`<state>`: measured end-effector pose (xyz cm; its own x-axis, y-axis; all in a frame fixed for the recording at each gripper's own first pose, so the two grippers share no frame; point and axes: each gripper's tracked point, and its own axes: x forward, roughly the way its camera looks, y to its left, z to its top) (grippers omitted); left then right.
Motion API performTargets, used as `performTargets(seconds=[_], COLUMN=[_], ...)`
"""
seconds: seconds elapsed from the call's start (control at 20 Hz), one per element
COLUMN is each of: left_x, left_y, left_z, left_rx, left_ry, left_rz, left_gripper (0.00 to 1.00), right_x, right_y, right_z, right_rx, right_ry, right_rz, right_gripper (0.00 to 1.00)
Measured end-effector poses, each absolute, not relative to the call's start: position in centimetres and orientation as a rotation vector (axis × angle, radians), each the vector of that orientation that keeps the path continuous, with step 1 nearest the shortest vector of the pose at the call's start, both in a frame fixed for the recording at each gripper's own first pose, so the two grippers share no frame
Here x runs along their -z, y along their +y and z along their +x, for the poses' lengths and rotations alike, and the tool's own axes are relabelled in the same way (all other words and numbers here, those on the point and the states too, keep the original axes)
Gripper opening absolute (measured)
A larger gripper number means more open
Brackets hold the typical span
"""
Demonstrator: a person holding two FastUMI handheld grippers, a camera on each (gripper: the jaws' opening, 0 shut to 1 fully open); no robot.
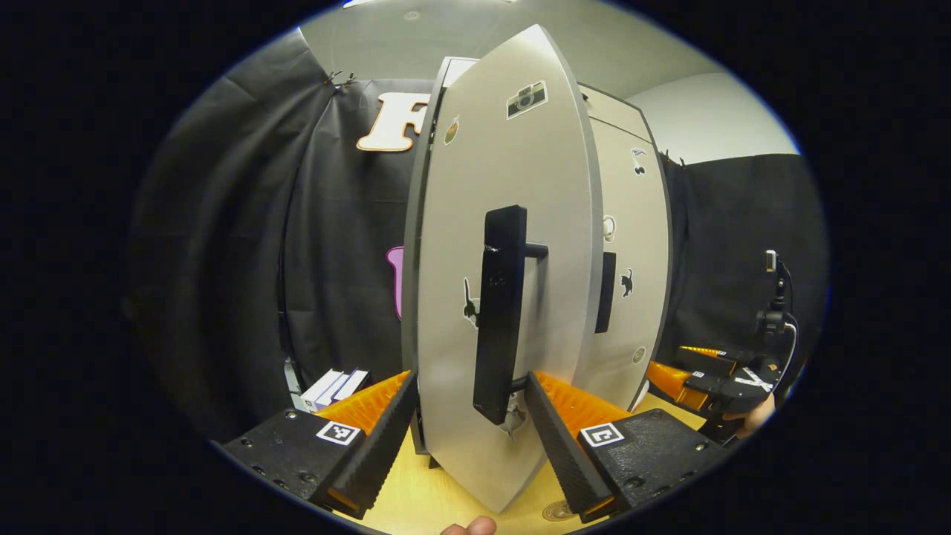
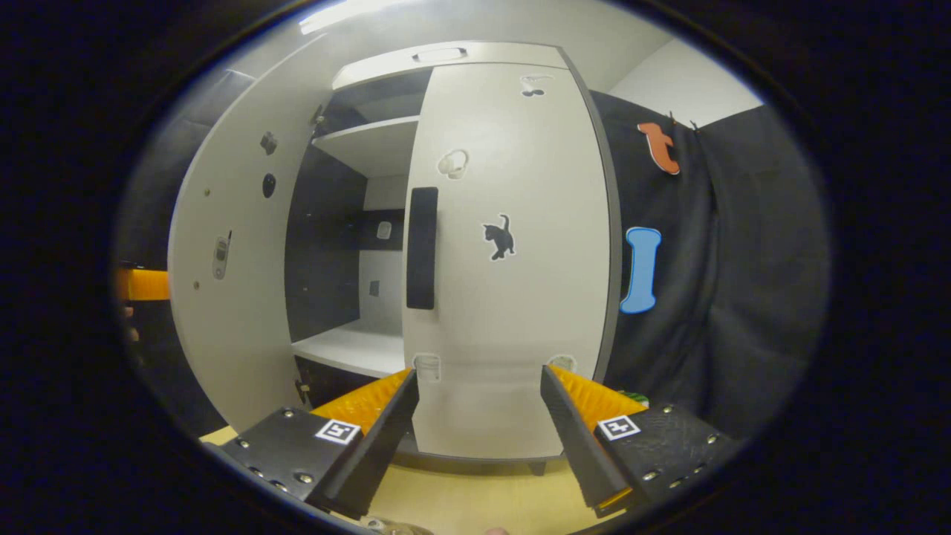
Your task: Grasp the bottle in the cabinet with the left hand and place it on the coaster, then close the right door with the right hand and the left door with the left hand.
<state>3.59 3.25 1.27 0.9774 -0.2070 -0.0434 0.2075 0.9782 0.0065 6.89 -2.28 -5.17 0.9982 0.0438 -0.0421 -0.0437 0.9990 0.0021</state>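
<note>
The cabinet's left door (image 1: 475,223) stands ajar, turned nearly edge-on to me, with its tall black handle (image 1: 499,312) in front. My left gripper (image 1: 469,379) is open, and its fingers straddle the door's lower part and the bottom of the handle. The right door (image 2: 513,260) sits flush against the cabinet, with its black handle (image 2: 421,247) at its left edge. My right gripper (image 2: 479,373) is open just in front of that door's lower half, holding nothing. The left door (image 2: 223,260) swings out, baring white shelves (image 2: 356,345). A small round disc (image 1: 557,510) lies on the table.
The wooden tabletop (image 1: 423,498) runs under the cabinet. White boxes (image 1: 334,386) lie at the cabinet's left by the black cloth. A black stand with a cable (image 1: 774,297) rises at the far right, behind the right gripper (image 1: 713,379) and the hand holding it.
</note>
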Motion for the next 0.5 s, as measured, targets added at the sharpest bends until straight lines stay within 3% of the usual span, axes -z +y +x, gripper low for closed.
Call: performTargets(seconds=[0.05, 0.15, 0.2, 0.5], left_x=[-1.2, -1.0, -1.0, -0.5], left_y=[2.8, 1.8, 1.4, -2.8], left_z=[3.8, 4.3, 4.7, 8.1], left_rx=[0.211, 0.214, 0.215, 0.263], left_ry=[0.04, 0.04, 0.041, 0.033], left_rz=[0.005, -0.006, -0.006, -0.032], left_gripper=[0.87, 0.87, 0.93, 0.96], right_x=[5.3, 5.5, 5.6, 6.8], right_y=[-2.6, -3.5, -4.0, -6.5], right_z=[6.8, 6.3, 6.1, 4.8], right_rx=[-0.039, -0.027, -0.021, 0.016], right_ry=[0.048, 0.061, 0.067, 0.091], right_rz=[0.008, 0.02, 0.025, 0.052], right_gripper=[1.0, 1.0, 1.0, 1.0])
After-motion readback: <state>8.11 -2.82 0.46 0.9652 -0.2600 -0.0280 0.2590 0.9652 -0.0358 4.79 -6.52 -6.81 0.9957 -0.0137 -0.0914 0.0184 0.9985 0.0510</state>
